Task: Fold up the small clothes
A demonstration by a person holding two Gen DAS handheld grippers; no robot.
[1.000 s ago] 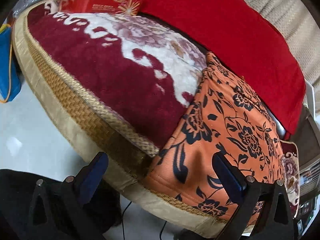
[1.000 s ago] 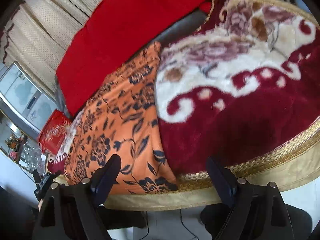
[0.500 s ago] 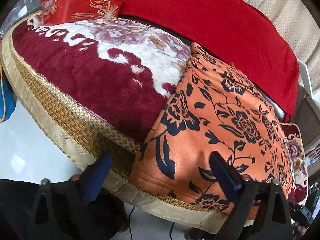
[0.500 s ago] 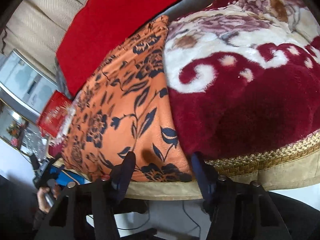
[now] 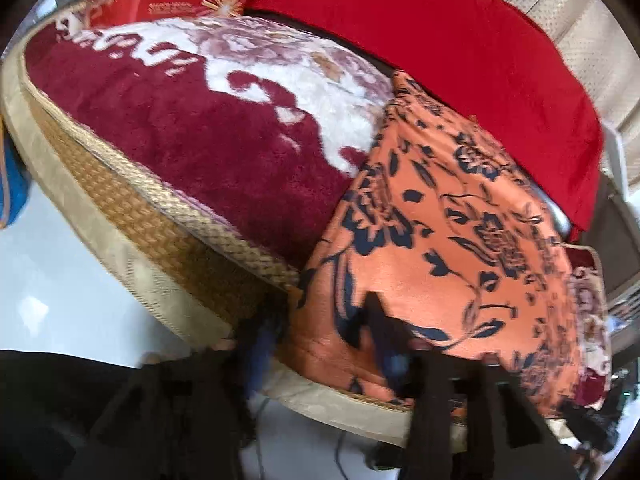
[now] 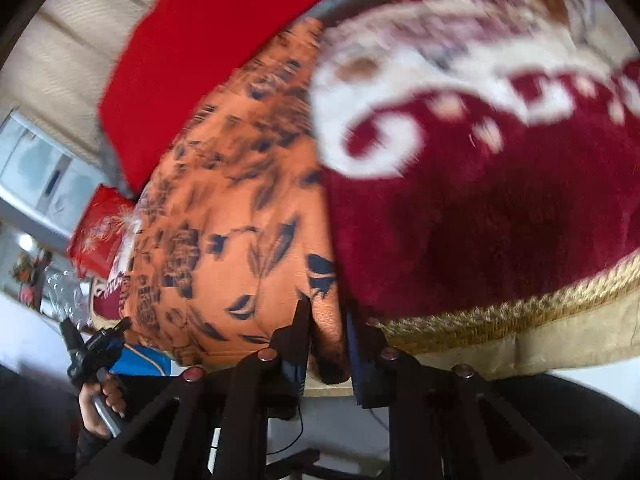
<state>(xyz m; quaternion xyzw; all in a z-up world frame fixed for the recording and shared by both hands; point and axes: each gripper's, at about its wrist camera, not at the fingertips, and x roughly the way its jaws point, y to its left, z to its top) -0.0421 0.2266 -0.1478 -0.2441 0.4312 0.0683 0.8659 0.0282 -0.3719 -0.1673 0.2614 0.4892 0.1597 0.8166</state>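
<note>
Both views blurred by motion; lower edge of the orange floral garment [image 5: 448, 240] hidden behind black fingers. Lay spread at centre right of the left view, over the maroon plush cover [image 5: 224, 148]. Left gripper [image 5: 320, 344] partly closed around its corner; actual grip unclear. Right gripper [image 6: 326, 340] pinched tight on bunched hem, bottom centre.

The garment [image 5: 452, 236] is orange with a dark navy flower-and-vine print, the plush blanket [image 5: 200, 128] deep maroon with white scrolls and pale mauve blossoms inside a woven gold border [image 5: 132, 216], the cloth [image 5: 440, 40] behind plain red, and the fingers [image 6: 296, 332] black.
</note>
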